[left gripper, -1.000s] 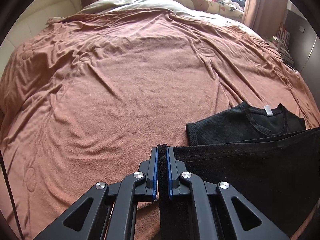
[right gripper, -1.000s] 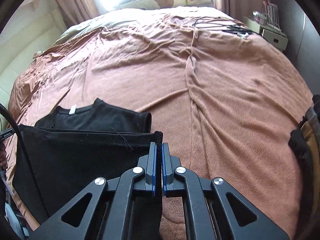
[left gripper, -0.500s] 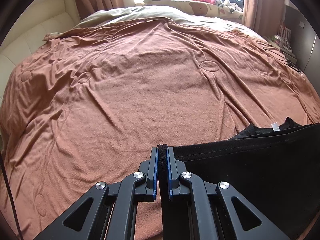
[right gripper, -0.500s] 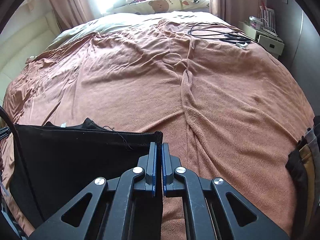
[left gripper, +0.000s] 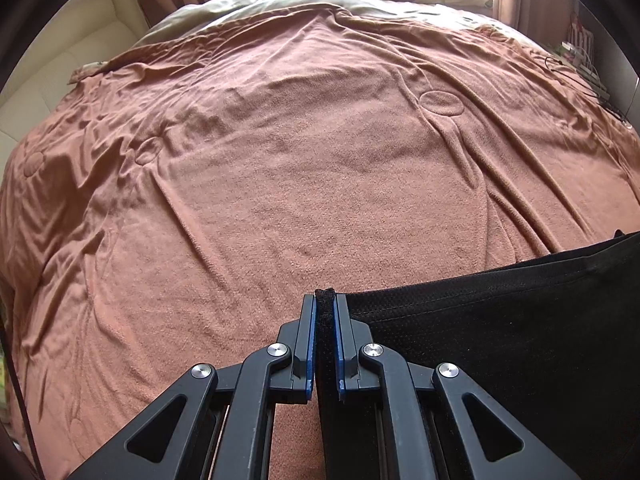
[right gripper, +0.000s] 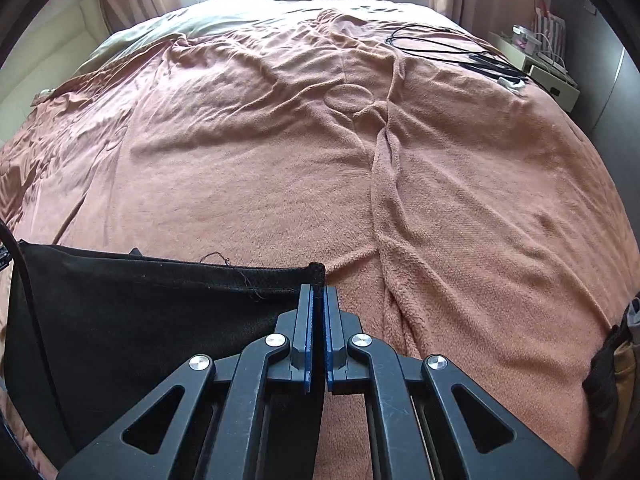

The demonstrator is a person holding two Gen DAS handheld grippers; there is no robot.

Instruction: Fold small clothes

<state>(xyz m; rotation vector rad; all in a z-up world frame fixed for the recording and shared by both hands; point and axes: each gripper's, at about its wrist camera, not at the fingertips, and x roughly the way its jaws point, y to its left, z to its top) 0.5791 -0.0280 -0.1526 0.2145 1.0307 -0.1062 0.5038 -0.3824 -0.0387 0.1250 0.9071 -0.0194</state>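
My left tongs (left gripper: pixel 325 340) pinch the shirt's (left gripper: pixel 500 340) left corner, my right tongs (right gripper: pixel 318 336) its right corner; the blanket (left gripper: pixel 300 168) spreads beyond, cables (right gripper: pixel 452 50) lying far right.

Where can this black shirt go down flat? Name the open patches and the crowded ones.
Free: the wide stretch of brown blanket ahead of both tools, from the held black shirt up to the pale bedding. Crowded: the far right, where black cables lie, and the near right edge, beside the clothes pile. A raised fold crosses the middle.
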